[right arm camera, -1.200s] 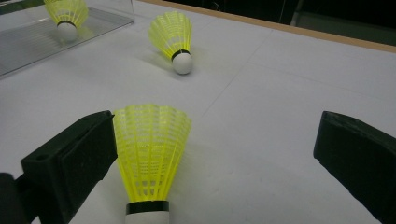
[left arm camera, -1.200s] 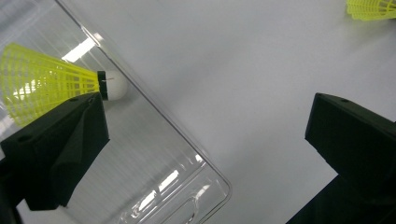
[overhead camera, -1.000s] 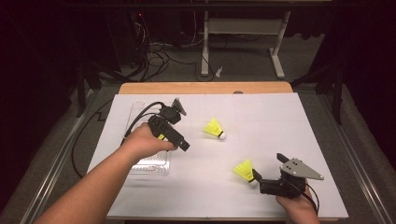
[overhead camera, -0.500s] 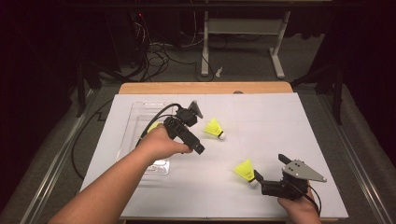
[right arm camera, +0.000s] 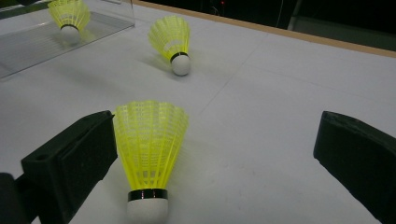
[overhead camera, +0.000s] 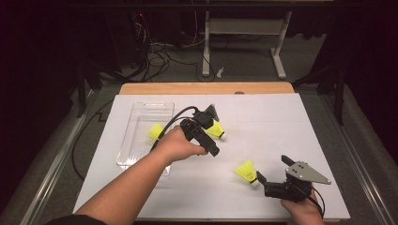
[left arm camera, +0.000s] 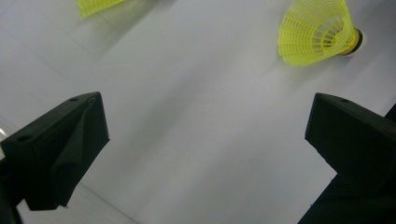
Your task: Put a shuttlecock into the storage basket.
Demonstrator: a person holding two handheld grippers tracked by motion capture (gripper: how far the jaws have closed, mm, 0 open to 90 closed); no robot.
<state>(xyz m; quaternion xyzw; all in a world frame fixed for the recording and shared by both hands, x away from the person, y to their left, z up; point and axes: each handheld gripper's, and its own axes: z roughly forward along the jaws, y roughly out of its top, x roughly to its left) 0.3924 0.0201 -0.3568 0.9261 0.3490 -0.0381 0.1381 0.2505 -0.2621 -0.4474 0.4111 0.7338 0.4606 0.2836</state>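
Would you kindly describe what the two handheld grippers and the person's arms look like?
Both grippers are black with blocky, wedge-shaped jaws. The left gripper trails a black cable that arcs over the hand. The right gripper carries a grey three-cornered plate on top. The left forearm is bare, with a dark sleeve near the shoulder.

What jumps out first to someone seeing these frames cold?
Three bright yellow plastic shuttlecocks against the white tabletop: one inside the clear plastic tray at the left, one mid-table just beyond the open left gripper, one near the front. The open right gripper sits beside that front one, which lies close to one black jaw in the right gripper view.
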